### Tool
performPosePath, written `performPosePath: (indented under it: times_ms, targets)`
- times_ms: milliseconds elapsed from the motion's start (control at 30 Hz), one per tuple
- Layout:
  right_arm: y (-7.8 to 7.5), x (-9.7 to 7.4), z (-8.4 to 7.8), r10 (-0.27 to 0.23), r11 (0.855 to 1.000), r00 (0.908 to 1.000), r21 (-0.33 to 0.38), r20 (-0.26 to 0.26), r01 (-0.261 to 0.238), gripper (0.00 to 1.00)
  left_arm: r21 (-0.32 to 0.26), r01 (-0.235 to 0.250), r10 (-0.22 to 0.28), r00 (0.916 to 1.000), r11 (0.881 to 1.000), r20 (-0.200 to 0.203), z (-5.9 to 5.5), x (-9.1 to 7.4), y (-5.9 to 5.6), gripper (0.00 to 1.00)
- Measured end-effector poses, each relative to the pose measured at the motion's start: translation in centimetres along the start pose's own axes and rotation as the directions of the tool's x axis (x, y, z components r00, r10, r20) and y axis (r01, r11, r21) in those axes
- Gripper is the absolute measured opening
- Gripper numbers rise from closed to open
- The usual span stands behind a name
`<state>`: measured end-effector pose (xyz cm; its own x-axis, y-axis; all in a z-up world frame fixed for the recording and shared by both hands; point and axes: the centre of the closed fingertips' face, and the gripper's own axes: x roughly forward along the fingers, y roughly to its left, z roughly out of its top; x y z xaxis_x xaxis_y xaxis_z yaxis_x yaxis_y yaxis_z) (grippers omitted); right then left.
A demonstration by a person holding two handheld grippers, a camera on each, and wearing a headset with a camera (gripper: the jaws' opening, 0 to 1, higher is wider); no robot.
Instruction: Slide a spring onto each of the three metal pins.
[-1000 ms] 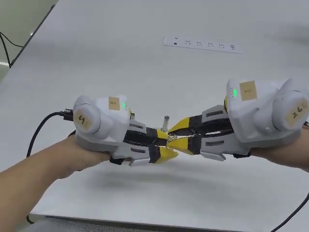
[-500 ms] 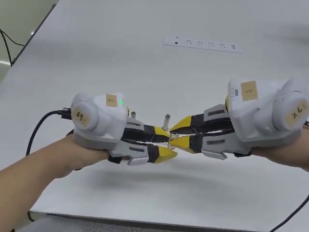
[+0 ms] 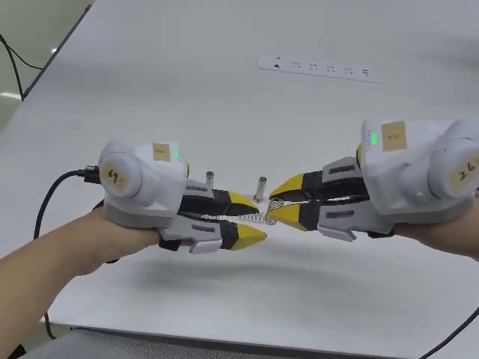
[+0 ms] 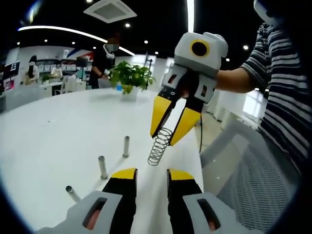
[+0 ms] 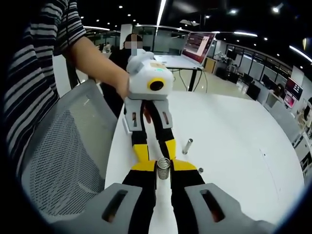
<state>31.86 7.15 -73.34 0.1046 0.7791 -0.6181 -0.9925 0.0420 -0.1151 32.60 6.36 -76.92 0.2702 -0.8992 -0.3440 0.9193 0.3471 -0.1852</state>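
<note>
One white table point(image 3: 224, 97) carries one power strip point(image 3: 320, 69) toward its far edge. Two grippers meet tip to tip over the near edge. The left gripper point(image 3: 258, 218), marked "69", has its jaws apart and empty. The right gripper point(image 3: 272, 205), marked "26", is clamped on one spring point(image 4: 159, 146), held in the air. Three pins point(image 4: 102, 166) stand upright in a row just beside it.

Left gripper point(image 3: 258, 218), right gripper point(image 3: 272, 205) showing yellow tips, black jaws, white bodies, green lights glowing. Spring point(image 4: 158, 146) gleaming silver. Sleeve point(image 4: 265, 53) showing black-white stripes.
</note>
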Motion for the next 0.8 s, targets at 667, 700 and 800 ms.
performPosePath:
  times_ms: [667, 700, 800]
  targets:
    - [-0.2, -0.1, -0.3, -0.020, 1.000, 0.9998, 0.007, -0.004, 0.020, 0.07, -0.012, -0.063, 0.063, 0.9980, 0.998, 0.003, -0.7, -2.0, 1.0, 0.25]
    - [-0.2, -0.1, -0.4, -0.020, 1.000, 0.9998, 0.008, -0.006, 0.020, 0.07, -0.015, -0.069, 0.069, 0.9976, 0.998, 0.005, -0.7, -2.2, 1.1, 0.25]
    - [-0.2, 0.0, -0.4, -0.020, 1.000, 0.9998, 0.009, -0.006, 0.020, 0.07, -0.023, -0.091, 0.091, 0.9958, 0.996, 0.012, -0.7, -2.8, 1.6, 0.27]
